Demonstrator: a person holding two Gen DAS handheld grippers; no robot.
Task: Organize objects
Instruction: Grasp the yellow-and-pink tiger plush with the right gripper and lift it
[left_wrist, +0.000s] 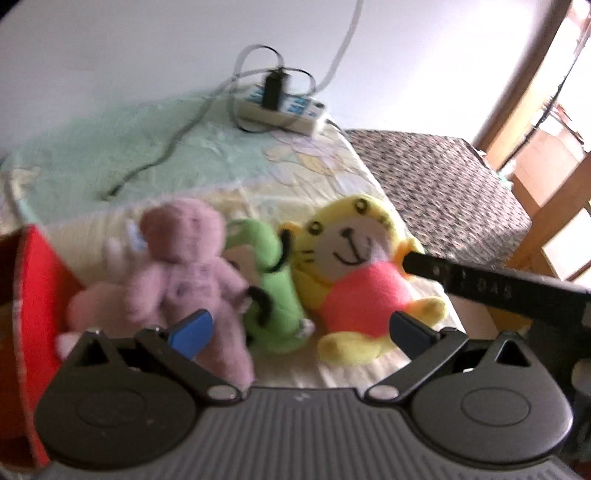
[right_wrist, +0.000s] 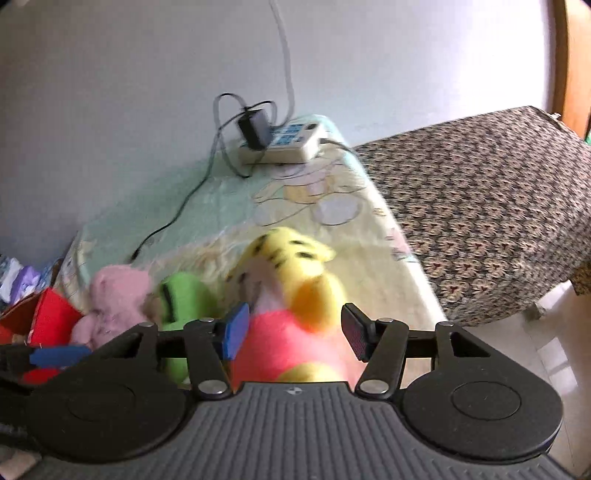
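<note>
My right gripper (right_wrist: 291, 332) straddles the yellow tiger plush (right_wrist: 291, 280), jaws wide and not gripping; my left gripper (left_wrist: 295, 328) hangs open and empty near the pink bear (left_wrist: 184, 266).

Blurred letters on the right claw (left_wrist: 495, 291) are unreadable.

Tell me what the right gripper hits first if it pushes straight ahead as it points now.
Most likely the yellow tiger plush: its pink belly already sits between the open fingers of the right gripper, though blur hides whether they touch.
</note>
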